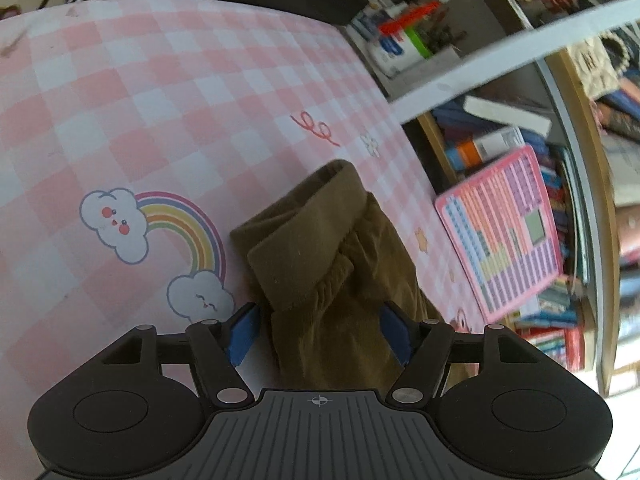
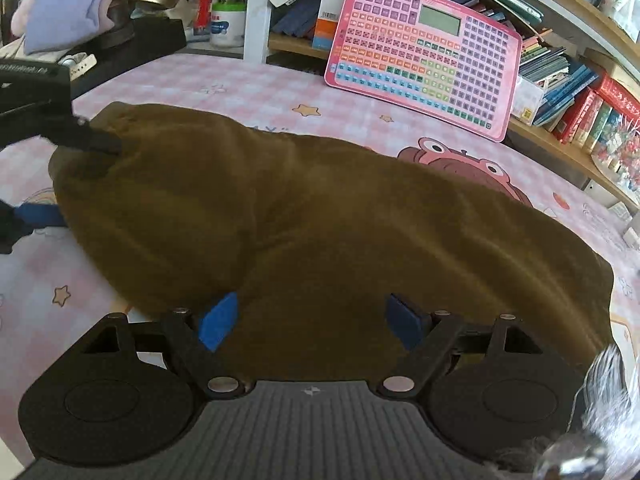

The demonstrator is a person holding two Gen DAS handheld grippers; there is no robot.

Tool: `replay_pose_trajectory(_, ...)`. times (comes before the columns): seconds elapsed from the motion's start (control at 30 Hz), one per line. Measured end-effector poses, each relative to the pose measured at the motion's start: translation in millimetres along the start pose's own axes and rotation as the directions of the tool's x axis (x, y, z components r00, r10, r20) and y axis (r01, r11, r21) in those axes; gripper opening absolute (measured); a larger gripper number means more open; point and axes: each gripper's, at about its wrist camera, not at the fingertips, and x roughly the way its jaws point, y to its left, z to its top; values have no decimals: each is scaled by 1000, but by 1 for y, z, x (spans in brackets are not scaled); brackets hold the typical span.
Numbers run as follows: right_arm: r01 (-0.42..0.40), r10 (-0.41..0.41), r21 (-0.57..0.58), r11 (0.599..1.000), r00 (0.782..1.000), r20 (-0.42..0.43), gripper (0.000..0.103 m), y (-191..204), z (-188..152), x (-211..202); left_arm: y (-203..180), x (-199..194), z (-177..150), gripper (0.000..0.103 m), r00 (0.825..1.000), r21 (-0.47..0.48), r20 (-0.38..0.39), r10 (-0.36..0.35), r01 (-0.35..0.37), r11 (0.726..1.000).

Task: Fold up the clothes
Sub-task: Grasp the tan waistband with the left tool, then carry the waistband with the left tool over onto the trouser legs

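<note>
A brown garment [image 2: 320, 220] lies in a long bundle on the pink checked table mat [image 1: 160, 100]. In the left wrist view its folded cuffed end [image 1: 320, 256] runs between my left gripper's blue pads. My left gripper [image 1: 320, 332] is open around that end. In the right wrist view my right gripper [image 2: 316, 320] is open, its blue pads straddling the garment's near edge. The left gripper [image 2: 60, 172] also shows at the garment's far left end, one finger above and one below the cloth.
A pink keyboard toy [image 2: 424, 56] leans against a bookshelf [image 2: 580, 92] at the mat's far edge. A black box [image 2: 132, 48] with cloth and a bowl stands at the back left. A white post [image 2: 260, 8] rises behind the mat.
</note>
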Motion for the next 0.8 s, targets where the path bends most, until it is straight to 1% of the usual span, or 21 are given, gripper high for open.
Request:
replay_pose_trajectory(0.07,-3,3,-12,1000,1000,3,80,1,0,0,-1,0,0,67,1000,-13,7,10,-10,1000)
replay_pose_trajectory(0.13,-2,2,-20,1000,1000,9,80,1,-1,-1,-2,1,0,67,1000,-6,18,13,-13,1000)
replay_pose_trajectory(0.17,-1,2,-22,1000,1000,10,80,1,-1,-1,-3,2,0,64,1000,-2,22,12,-12,1000)
replay_pose_trajectory(0.23,-1,1,-24,1000,1000,11,80,1,-1,-1,-2,3,1,62,999,-13,31,7,-7,1000)
replay_pose_trajectory(0.33,-1,1,-29,1000,1000,11,80,1,-1,-1,1,4,1,43,999,-38,43,23,-21,999)
replay_pose_trajectory(0.37,-1,1,-31,1000,1000,12,80,1,-1,-1,3,5,2,31,999,-46,45,27,-25,999)
replay_pose_trajectory(0.4,0,0,-33,999,1000,13,80,1,-1,-1,6,7,2,22,999,-56,43,23,-20,998)
replay_pose_trajectory(0.5,2,-1,-40,999,1000,17,80,1,-2,-1,13,10,3,11,999,-70,41,-22,24,997)
replay_pose_trajectory(0.53,3,-2,-43,999,1000,19,80,2,-2,-1,10,8,3,10,998,-45,47,-38,40,998)
replay_pose_trajectory(0.57,3,-2,-45,999,1000,20,80,2,-2,-2,4,4,2,10,997,7,56,-59,59,998)
replay_pose_trajectory(0.6,4,-3,-48,999,1000,21,80,2,-2,-2,-4,0,1,10,995,65,64,-81,77,995)
replay_pose_trajectory(0.63,5,-3,-50,999,1000,23,80,2,-2,-2,-15,-5,-1,10,992,138,67,-106,96,986)
replay_pose_trajectory(0.7,1,0,-44,999,1000,24,80,2,-3,-2,-38,-13,-5,10,986,278,68,-154,130,952)
replay_pose_trajectory(0.8,-10,10,2,1000,1000,21,80,-13,-6,-7,-66,-22,-16,10,981,427,62,-186,142,893)
